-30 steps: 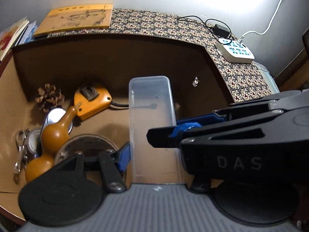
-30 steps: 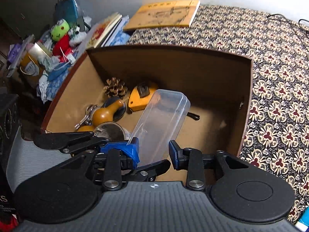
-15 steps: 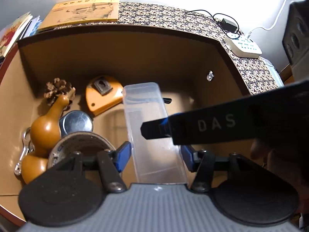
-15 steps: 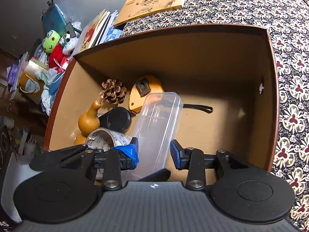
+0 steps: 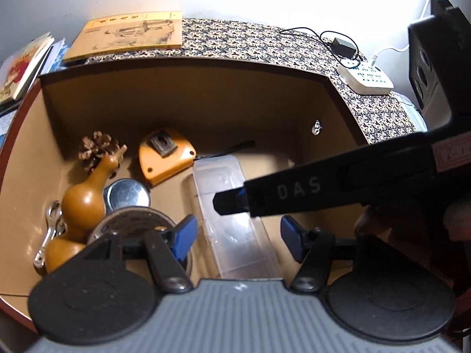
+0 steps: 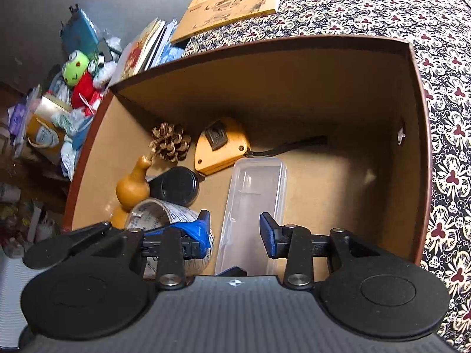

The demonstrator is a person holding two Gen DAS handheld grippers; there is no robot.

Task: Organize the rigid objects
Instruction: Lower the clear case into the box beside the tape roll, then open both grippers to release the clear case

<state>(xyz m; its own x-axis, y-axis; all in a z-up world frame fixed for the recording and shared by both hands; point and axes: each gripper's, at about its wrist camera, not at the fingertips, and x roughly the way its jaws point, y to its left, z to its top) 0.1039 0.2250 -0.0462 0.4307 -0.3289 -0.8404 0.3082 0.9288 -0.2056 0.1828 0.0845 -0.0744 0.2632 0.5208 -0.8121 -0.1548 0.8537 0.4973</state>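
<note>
Jaws on both grippers, left (image 5: 237, 236) and right (image 6: 235, 231), are standing open now, not gripping. They were holding the clear case (image 6: 254, 197) up; now it is lying flat in the box (image 6: 418, 153), beside the tape measure (image 6: 220, 147).

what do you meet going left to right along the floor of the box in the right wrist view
gourd → black round lid → orange tape measure → clear plastic case → bare box floor up to the right wall
</note>
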